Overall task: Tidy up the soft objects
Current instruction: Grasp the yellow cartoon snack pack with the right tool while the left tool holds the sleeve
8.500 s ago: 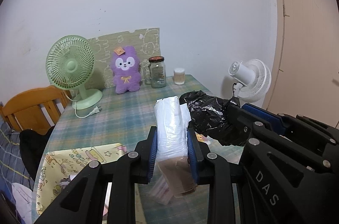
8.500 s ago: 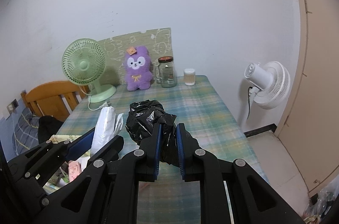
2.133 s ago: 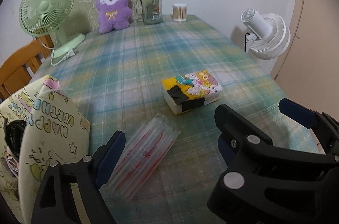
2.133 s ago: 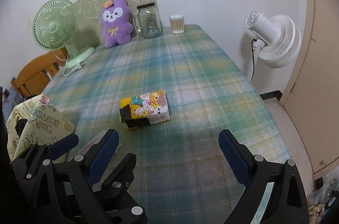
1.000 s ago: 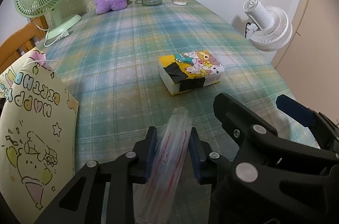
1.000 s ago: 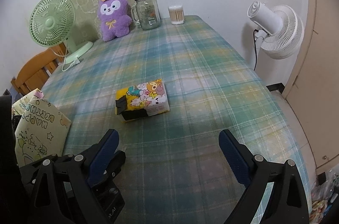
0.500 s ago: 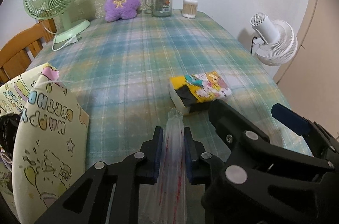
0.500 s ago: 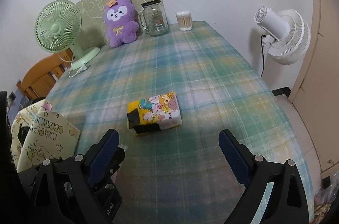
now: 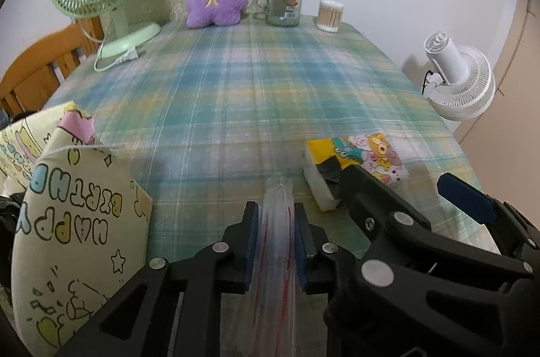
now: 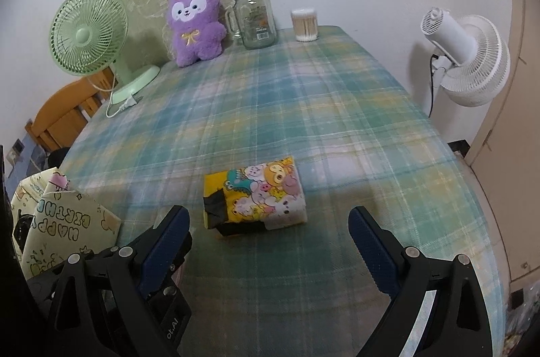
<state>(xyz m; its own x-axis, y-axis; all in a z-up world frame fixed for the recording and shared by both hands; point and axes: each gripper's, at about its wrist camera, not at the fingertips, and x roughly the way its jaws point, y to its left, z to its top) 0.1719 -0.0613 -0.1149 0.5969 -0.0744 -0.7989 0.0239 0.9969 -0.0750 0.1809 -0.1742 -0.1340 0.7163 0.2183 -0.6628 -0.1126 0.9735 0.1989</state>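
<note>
My left gripper (image 9: 276,215) is shut on a clear plastic packet with red stripes (image 9: 276,262) and holds it above the plaid table (image 9: 270,80). A cartoon-printed tissue pack (image 10: 254,196) lies on the table just ahead of my right gripper (image 10: 270,239), which is open and empty; the pack also shows in the left wrist view (image 9: 357,168). A yellow "Happy Birthday" gift bag (image 9: 67,215) stands at the left, with something black inside it; it also shows in the right wrist view (image 10: 64,222). My right gripper shows in the left wrist view (image 9: 405,198).
At the table's far end stand a green fan (image 10: 91,36), a purple plush toy (image 10: 195,23), a glass jar (image 10: 254,19) and a cotton swab cup (image 10: 304,24). A white fan (image 10: 469,63) stands off the right edge. A wooden chair (image 10: 64,117) is at the left.
My left gripper closed on the striped packet that lay on the table and lifted it. My right gripper stayed open and drew nearer the tissue pack.
</note>
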